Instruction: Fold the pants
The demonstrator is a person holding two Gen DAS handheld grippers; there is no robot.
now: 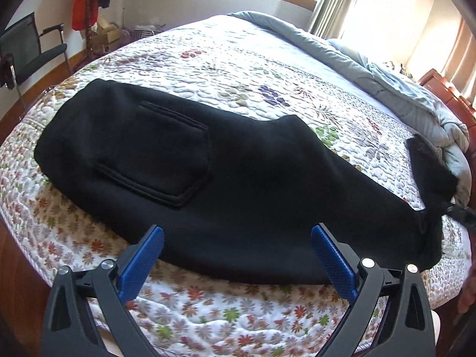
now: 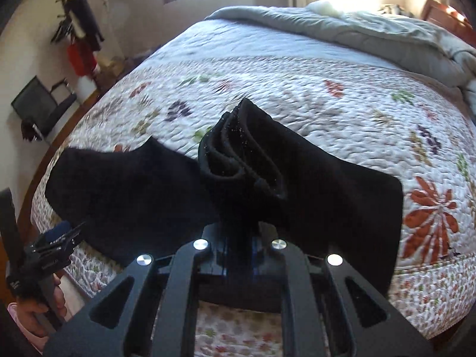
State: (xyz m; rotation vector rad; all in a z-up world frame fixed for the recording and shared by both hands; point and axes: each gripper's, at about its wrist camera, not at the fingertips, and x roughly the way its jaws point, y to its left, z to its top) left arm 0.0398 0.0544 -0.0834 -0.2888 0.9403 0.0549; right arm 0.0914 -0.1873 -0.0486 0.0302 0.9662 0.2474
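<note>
Bunching fleecy black pants (image 2: pixel 247 160), quilted bedspread (image 2: pixel 327 68)

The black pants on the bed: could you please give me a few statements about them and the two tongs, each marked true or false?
1. The left tongs stand open with nothing between their pads. True.
2. The right tongs are open and empty. False: they are shut on the leg cuffs of the black pants.
3. A patch pocket faces up on the pants. True.
4. The pants lie on a bare wooden floor. False: they rest on a floral quilt covering the bed.
5. The grey duvet covers the pants. False: it is bunched at the far side, apart from them.
</note>
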